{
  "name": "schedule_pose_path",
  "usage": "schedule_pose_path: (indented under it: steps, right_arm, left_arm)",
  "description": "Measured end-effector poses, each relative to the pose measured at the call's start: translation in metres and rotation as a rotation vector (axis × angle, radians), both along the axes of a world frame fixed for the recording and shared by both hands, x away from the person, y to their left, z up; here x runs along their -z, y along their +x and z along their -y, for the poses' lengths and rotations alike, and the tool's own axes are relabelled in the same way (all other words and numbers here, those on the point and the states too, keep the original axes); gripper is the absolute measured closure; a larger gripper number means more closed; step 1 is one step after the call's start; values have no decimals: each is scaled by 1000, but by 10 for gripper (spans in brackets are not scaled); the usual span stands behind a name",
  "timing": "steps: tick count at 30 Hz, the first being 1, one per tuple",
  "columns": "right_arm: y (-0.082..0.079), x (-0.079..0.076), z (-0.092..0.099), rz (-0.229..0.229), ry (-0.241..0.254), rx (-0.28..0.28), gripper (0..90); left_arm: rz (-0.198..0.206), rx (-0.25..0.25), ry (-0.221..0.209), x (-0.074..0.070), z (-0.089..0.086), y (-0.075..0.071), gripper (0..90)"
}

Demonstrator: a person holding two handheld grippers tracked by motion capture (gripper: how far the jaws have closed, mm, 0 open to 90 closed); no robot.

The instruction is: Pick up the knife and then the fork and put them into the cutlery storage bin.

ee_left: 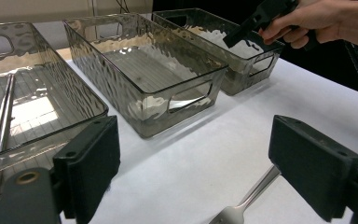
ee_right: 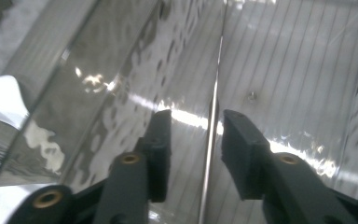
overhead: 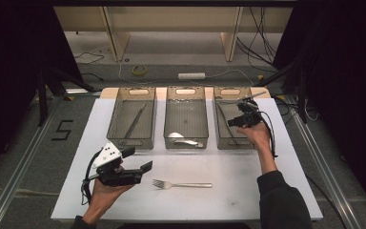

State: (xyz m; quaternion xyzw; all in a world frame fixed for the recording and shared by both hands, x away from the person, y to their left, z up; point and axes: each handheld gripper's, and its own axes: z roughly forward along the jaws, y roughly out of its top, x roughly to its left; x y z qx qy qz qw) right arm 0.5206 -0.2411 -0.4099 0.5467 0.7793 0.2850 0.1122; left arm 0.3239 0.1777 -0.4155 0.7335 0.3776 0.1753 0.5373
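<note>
A white table [overhead: 248, 191] carries three clear plastic bins in a row along its far side. The left bin [overhead: 116, 121] holds a thin metal rod lying lengthwise, the middle bin [overhead: 186, 98] holds a spoon [overhead: 183, 140] near its front wall, and the right bin [overhead: 226, 98] holds a thin knife [ee_right: 210, 140] lying along its ribbed floor.

The right gripper [overhead: 236, 120] hangs over the right bin, pointing down into it, held by the right hand [overhead: 256, 136]. In the right gripper view its jaws stand partly apart, one on each side of the knife, with a gap between each pad and the blade, so the knife rests loose on the bin floor.

The left gripper [overhead: 138, 160] sits low over the near left part of the table, in the left hand [overhead: 106, 193], aimed toward the bins. Its jaws are spread wide with nothing between them.

A fork [overhead: 181, 184] lies flat on the bare table in front of the middle bin, just beside the left gripper, tines pointing toward it.
</note>
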Motion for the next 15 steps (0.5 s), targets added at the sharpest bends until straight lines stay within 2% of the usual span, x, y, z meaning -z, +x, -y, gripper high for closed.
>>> schedule_pose_path:
  steps: [3,7,10,15]
  right_arm:
    - [-4,-4,-4,6,9,-40,528]
    - [-13,-8,-11,21,-16,-105,461]
    - [-23,-14,-16,45,-25,-157,427]
    - [-43,-27,-23,103,-2,-225,376]
  left_arm:
    - [0,0,0,0,0,0,162]
    - [-1,-1,0,0,0,0,162]
    - [-1,-2,0,0,0,0,162]
    - [-2,-6,-3,1,0,0,162]
